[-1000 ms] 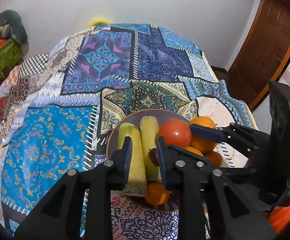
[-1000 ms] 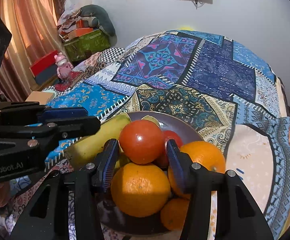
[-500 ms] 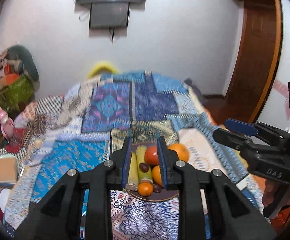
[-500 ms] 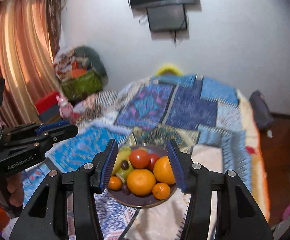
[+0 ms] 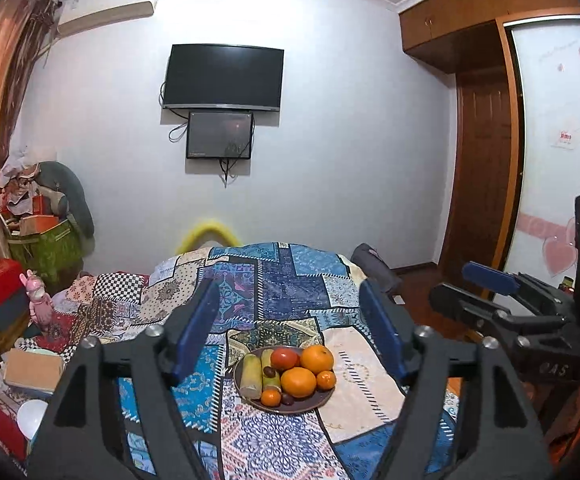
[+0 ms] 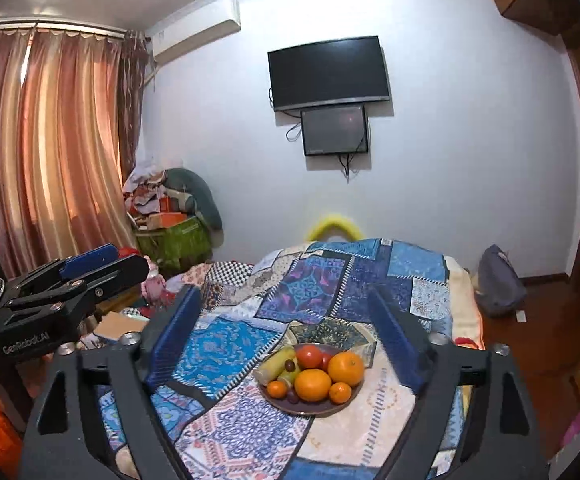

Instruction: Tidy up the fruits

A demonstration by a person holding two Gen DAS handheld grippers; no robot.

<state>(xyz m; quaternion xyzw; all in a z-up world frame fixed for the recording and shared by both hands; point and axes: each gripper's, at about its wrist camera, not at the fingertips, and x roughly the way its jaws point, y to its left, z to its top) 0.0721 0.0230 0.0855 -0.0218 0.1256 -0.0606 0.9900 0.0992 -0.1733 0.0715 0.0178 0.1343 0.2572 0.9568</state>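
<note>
A brown plate (image 5: 314, 404) (image 6: 318, 410) sits on a patchwork bedspread and holds fruit: two oranges (image 5: 317, 358) (image 6: 346, 368), a red tomato (image 5: 284, 359) (image 6: 309, 356), two green-yellow bananas (image 5: 251, 376) (image 6: 275, 362), small tangerines (image 5: 270, 397) (image 6: 340, 393) and dark grapes. My left gripper (image 5: 290, 330) is open and empty, held well back from the plate. My right gripper (image 6: 285, 330) is open and empty, also well back. Each gripper shows at the edge of the other's view (image 5: 490, 292) (image 6: 89, 268).
The bedspread (image 5: 290, 292) covers a bed. A television (image 5: 222, 77) hangs on the far wall. Boxes and clutter (image 5: 41, 236) stand at the left, curtains (image 6: 41, 152) beyond. A wooden wardrobe and door (image 5: 482, 184) are at the right. A grey bag (image 6: 498, 280) lies on the floor.
Both grippers have pulled far back and up from the plate, and both have opened wider. The fruit stays on the plate.
</note>
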